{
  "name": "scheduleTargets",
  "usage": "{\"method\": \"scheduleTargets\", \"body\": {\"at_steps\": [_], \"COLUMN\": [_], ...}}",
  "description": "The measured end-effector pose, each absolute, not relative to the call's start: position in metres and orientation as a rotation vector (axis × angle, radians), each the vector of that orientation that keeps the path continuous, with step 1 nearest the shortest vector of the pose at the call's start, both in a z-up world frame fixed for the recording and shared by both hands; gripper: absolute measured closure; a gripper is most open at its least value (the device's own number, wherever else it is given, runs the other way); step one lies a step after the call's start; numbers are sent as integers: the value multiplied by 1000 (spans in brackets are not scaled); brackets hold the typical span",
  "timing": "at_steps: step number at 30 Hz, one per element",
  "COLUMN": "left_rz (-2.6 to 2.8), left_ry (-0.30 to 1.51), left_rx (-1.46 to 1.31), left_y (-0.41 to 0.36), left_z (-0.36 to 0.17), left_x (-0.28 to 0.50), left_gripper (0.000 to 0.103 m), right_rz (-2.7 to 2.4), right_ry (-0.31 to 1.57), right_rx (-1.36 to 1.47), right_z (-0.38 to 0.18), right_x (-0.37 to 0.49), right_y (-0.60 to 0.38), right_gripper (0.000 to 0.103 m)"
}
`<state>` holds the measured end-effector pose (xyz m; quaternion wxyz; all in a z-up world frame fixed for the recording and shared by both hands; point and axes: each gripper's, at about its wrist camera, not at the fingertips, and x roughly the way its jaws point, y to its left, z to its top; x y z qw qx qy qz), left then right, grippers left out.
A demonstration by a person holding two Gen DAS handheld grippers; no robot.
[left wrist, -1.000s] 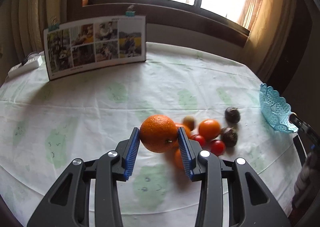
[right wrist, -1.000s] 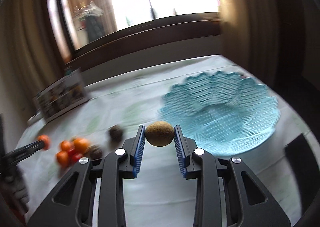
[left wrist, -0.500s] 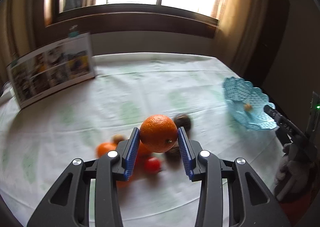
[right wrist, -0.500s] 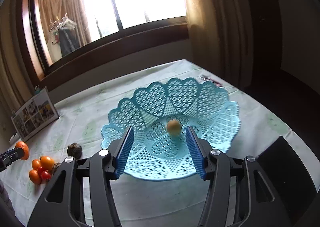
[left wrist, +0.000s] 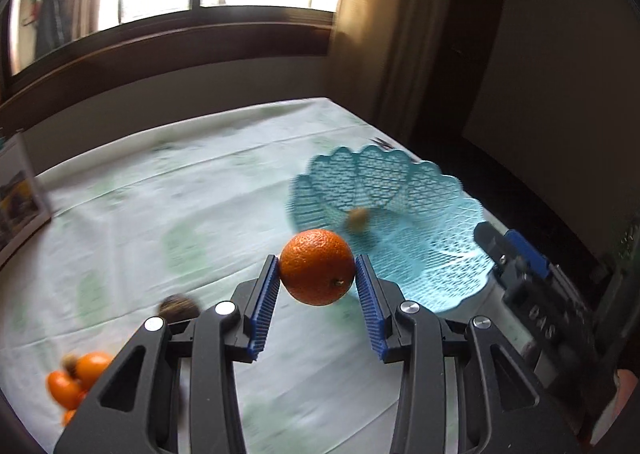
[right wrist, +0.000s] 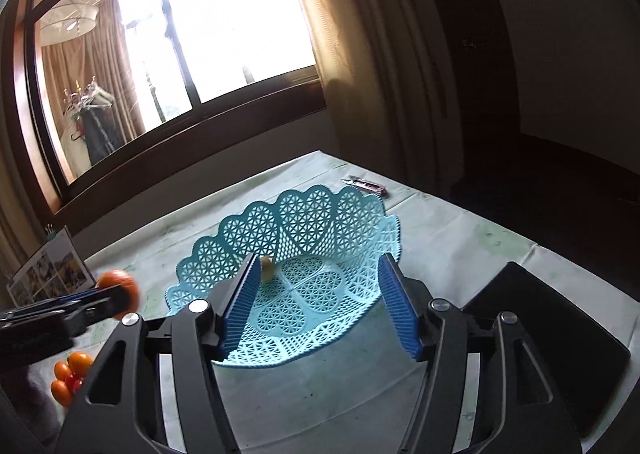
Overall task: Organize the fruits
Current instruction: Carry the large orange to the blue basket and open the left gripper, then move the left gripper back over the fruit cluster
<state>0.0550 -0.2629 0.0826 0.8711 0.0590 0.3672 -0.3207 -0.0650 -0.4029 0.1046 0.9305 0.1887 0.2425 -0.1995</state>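
My left gripper (left wrist: pixel 317 286) is shut on a big orange (left wrist: pixel 317 267) and holds it above the table, just short of the light-blue lattice basket (left wrist: pixel 436 214). A small brown kiwi (left wrist: pixel 358 217) lies inside the basket. My right gripper (right wrist: pixel 318 306) is open and empty over the near side of the basket (right wrist: pixel 320 222), with the kiwi (right wrist: pixel 267 267) beside its left finger. The left gripper with the orange (right wrist: pixel 120 288) shows at the left of the right wrist view.
Several small oranges and tomatoes (left wrist: pixel 78 380) lie at the lower left, with a dark round fruit (left wrist: pixel 178 308) near them. A photo card (right wrist: pixel 48 274) stands at the back left. A dark chair back (right wrist: pixel 560 342) is at the table's right edge. A small object (right wrist: pixel 364 185) lies beyond the basket.
My right gripper dropped the kiwi into the basket and opened wider. My left gripper carried the orange rightwards from the fruit pile towards the basket.
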Motion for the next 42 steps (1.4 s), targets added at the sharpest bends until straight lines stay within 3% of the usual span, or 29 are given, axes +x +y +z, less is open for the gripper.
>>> {"method": "scheduleTargets", "body": {"at_steps": [8, 11, 16, 29, 42], "left_rz": [-707, -682, -633, -337, -176], "left_ry": [780, 749, 714, 638, 723], "left_rx": [161, 129, 92, 106, 43], "left_y": [-299, -292, -263, -159, -53], "left_z": [72, 79, 91, 111, 78], "left_x": [59, 58, 57, 48, 40], "left_gripper": [61, 26, 13, 11, 11], "right_rz": [-442, -447, -422, -409, -423], "right_ry": [490, 489, 450, 442, 476], "right_rx": [414, 416, 431, 406, 302], "right_z": [106, 105, 109, 110, 108], "right_x": [-69, -69, -74, -72, -63], "right_y": [-410, -411, -412, -405, -387], "right_gripper": [37, 29, 28, 27, 27]}}
